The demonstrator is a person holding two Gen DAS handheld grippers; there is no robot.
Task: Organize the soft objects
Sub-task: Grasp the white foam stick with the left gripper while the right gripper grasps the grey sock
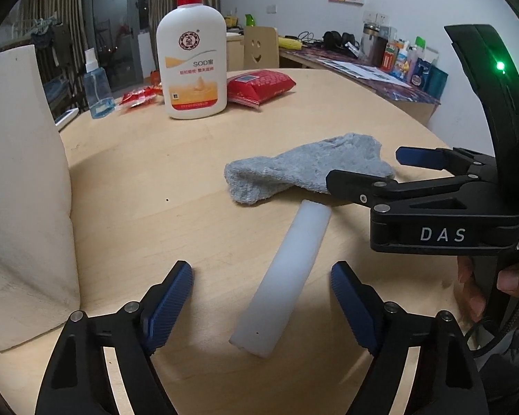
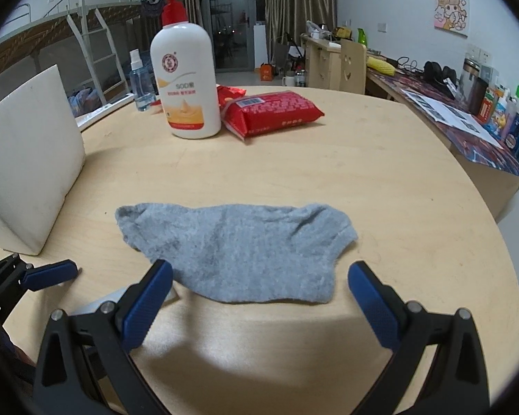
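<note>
Right hand-held gripper [image 2: 259, 306] released over grey sock [image 2: 235, 252] mid-desk [image 2: 363, 173]; left hand-held gripper [image 1: 261, 306] released, straddling white strip [image 1: 283, 283]. Advise a central pinch.

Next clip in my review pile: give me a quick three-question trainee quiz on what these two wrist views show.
1. True or false: the left gripper is clamped on the white strip.
2. What lies ahead of the right gripper? A) grey sock B) red packet C) lotion bottle
3. Fill in: the white foam block stands on the ____.

Key
1. False: the strip lies between open pads, untouched.
2. A: the sock lies flat just ahead of the open fingers.
3. table.
</note>
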